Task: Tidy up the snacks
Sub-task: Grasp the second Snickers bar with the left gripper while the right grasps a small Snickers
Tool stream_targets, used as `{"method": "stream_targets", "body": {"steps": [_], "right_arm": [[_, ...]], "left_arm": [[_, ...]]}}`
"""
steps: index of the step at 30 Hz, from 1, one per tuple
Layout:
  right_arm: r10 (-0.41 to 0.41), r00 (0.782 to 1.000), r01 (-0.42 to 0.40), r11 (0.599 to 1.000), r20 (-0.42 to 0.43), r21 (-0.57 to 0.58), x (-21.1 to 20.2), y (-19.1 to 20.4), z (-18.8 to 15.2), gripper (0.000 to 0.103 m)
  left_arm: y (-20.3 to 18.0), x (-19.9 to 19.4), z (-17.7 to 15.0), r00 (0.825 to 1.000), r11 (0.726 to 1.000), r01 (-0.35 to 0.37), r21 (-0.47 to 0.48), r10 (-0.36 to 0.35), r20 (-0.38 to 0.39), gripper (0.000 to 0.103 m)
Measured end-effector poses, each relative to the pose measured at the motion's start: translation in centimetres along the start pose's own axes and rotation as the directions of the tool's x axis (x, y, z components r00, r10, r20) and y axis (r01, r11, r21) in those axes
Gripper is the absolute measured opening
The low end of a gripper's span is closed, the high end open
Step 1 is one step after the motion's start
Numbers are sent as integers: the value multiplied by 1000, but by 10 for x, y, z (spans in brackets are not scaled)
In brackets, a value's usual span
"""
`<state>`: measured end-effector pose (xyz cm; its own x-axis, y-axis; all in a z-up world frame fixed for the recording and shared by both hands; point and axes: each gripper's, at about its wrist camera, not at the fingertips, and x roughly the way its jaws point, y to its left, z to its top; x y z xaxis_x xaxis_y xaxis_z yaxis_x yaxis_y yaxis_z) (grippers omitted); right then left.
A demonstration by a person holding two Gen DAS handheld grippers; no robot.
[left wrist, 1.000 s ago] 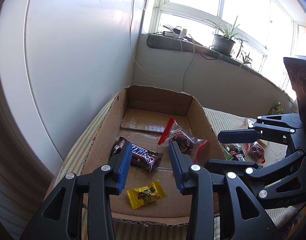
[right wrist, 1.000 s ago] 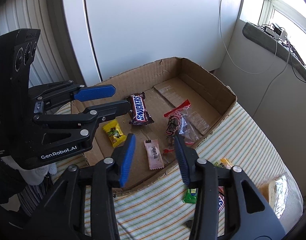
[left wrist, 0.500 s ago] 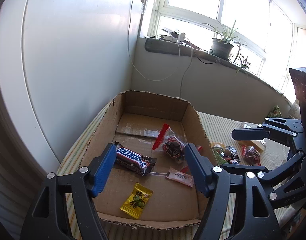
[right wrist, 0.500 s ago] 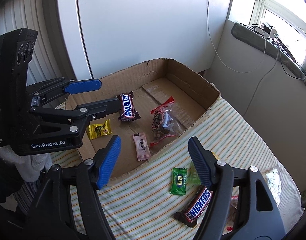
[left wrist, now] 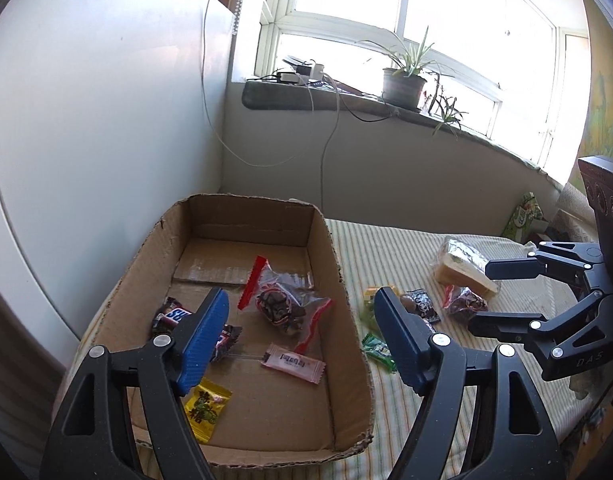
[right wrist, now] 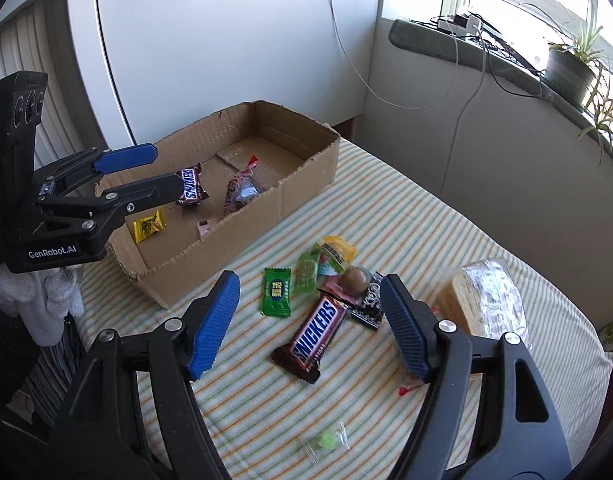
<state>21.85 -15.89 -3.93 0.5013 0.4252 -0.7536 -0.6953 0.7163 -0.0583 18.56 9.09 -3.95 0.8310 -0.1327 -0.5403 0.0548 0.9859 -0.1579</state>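
Five snacks in cardboard box

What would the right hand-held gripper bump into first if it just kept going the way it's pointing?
Probably the Snickers bar on the striped cloth: it lies between the open fingers of the right hand-held gripper, which holds nothing. Depth is hard to judge.
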Motion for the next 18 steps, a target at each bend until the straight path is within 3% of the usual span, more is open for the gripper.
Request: {"method": "stream_targets", "body": {"steps": [13,18], "right_arm": [[-50,997,55,994,-51,97,-22,-32,-53,75],[-44,997,52,991,-68,127,-24,-30,-72,75]], "left_arm": [[-46,7,0,997,993,78,88,-76,-27,75],[-68,14,-4,992,985,117,125,-111,-61,69]]}}
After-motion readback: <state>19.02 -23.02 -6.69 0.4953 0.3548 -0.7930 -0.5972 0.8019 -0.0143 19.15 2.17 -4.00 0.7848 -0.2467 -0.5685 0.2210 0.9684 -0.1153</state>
